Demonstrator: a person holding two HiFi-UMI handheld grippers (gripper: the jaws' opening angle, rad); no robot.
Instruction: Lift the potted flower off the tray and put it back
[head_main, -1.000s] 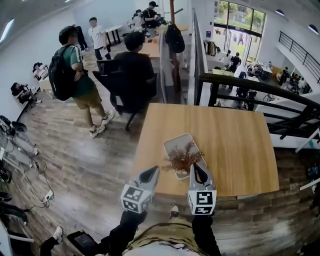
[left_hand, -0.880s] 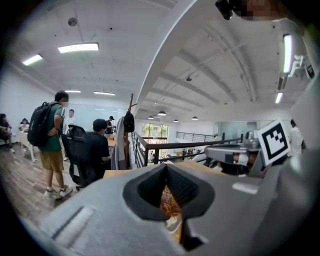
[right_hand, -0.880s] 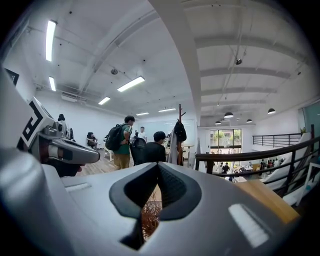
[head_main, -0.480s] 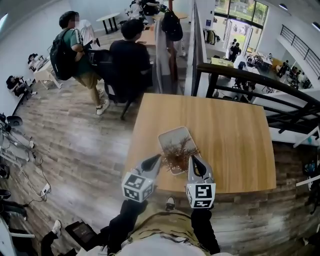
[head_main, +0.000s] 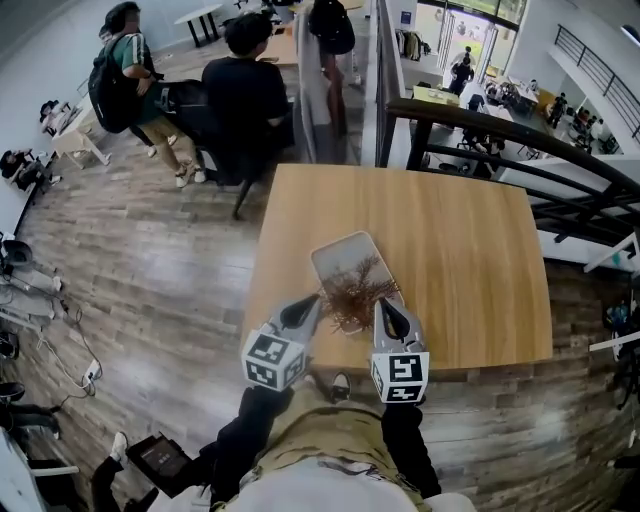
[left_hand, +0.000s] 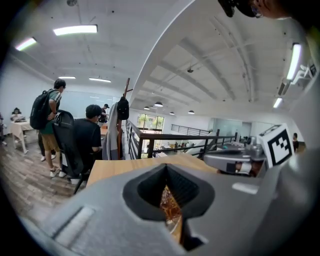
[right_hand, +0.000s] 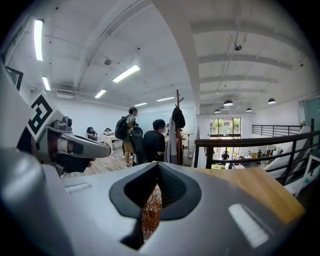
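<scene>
One flower, dry brown sprigs, sits on the near end of the pale tray, its pot hidden under the foliage. The left gripper hangs just beside it on one side and the right gripper on the other. Both have jaws pressed together, nothing clamped, with sprigs showing through the gap behind the tips. The tray lies near the front edge of the wooden surface. Beyond it are a seated person in black and a dark railing.

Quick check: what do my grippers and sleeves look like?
The left gripper and right gripper are grey, tapering shells with black ribbed pads inside. Each carries a white cube with black square markers. The sleeves are black.
</scene>
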